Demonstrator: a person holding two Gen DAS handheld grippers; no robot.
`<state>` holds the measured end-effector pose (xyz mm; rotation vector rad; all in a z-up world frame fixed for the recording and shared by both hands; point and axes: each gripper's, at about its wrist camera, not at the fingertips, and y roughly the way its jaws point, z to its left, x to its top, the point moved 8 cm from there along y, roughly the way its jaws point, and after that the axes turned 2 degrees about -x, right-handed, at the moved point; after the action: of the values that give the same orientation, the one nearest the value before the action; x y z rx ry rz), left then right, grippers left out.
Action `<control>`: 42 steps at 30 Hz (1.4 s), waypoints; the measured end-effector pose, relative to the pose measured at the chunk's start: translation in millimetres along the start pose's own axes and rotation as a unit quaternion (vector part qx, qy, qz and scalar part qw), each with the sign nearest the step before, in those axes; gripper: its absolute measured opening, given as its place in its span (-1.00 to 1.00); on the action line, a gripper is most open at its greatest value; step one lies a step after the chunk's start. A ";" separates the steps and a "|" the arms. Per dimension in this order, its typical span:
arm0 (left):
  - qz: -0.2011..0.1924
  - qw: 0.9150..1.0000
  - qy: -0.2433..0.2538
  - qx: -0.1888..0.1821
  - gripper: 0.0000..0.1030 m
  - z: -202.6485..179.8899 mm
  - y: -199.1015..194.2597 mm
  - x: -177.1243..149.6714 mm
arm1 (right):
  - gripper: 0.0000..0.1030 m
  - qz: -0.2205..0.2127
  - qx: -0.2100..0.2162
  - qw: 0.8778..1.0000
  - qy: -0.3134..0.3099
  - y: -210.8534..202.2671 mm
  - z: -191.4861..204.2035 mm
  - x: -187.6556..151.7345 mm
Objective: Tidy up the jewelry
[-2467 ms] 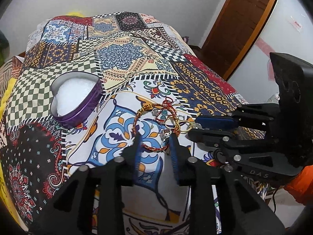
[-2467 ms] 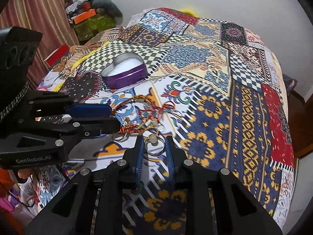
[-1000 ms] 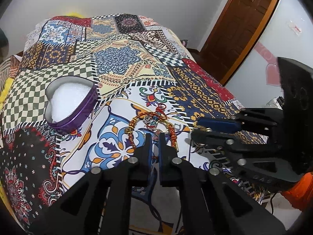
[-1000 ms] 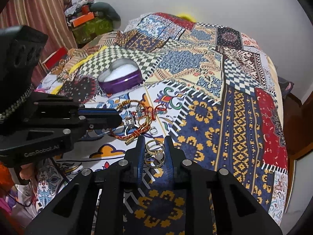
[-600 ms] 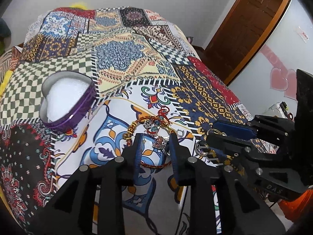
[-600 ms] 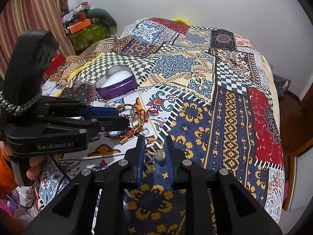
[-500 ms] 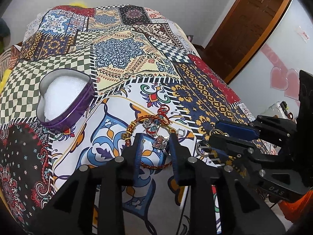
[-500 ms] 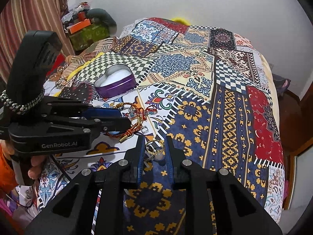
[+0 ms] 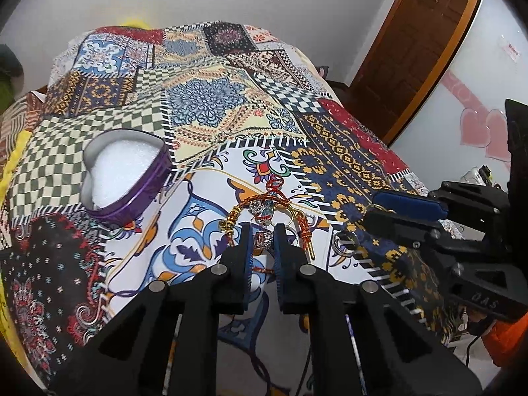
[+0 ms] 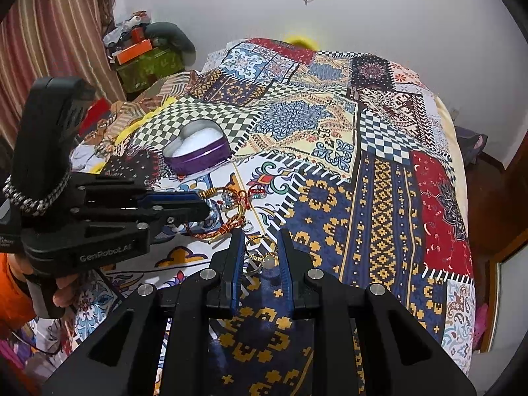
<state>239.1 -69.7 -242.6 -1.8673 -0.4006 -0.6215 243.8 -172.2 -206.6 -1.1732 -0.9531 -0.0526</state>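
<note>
Purple heart tin [image 9: 132, 198] (white foam [image 9: 122, 165] inside), no jewelry in it

bedspread [image 10: 379, 198] right of and beyond the jewelry is bare, free passage; heart-shaped tin [image 9: 125, 175] sits far-left of the tangled bracelets [image 9: 264, 208], bare cloth between them; left gripper [image 9: 262, 241], jaws closing around a small charm, and right gripper [image 10: 260, 250] flank the pile, crowding its near side; loose ring [image 9: 345, 242] lies between them

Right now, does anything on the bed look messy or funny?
Yes: the red and gold bracelets lie tangled in a heap on the bedspread, outside the heart-shaped tin, which holds only white padding.
</note>
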 end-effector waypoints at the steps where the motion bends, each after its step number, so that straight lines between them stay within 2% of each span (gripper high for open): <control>1: -0.003 1.000 -0.002 0.000 -0.79 0.8 -4.1 0.8 | -0.65 -0.002 0.000 1.000 0.001 -1.2 -0.1 1.4; 12: -0.065 0.997 -0.012 0.026 -0.79 19.9 -59.8 22.2 | -0.65 -0.030 0.000 1.000 -0.009 -11.0 18.7 30.7; 26: -0.122 0.989 -0.030 0.075 -0.79 72.6 -101.6 50.5 | -0.65 -0.077 0.015 0.996 -0.037 -4.2 57.3 96.9; 34: -0.123 0.987 -0.039 0.093 -0.79 103.9 -97.0 61.3 | -0.65 -0.065 0.025 0.997 -0.041 27.3 69.6 119.2; 42: -0.086 0.991 -0.050 0.088 -0.79 129.1 -62.5 59.5 | -0.65 -0.017 0.025 0.999 -0.044 70.3 72.6 126.6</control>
<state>282.7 72.4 -197.5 -1.7110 -0.6670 -0.5884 313.9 -30.2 -172.4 -1.1216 -1.0460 -0.0046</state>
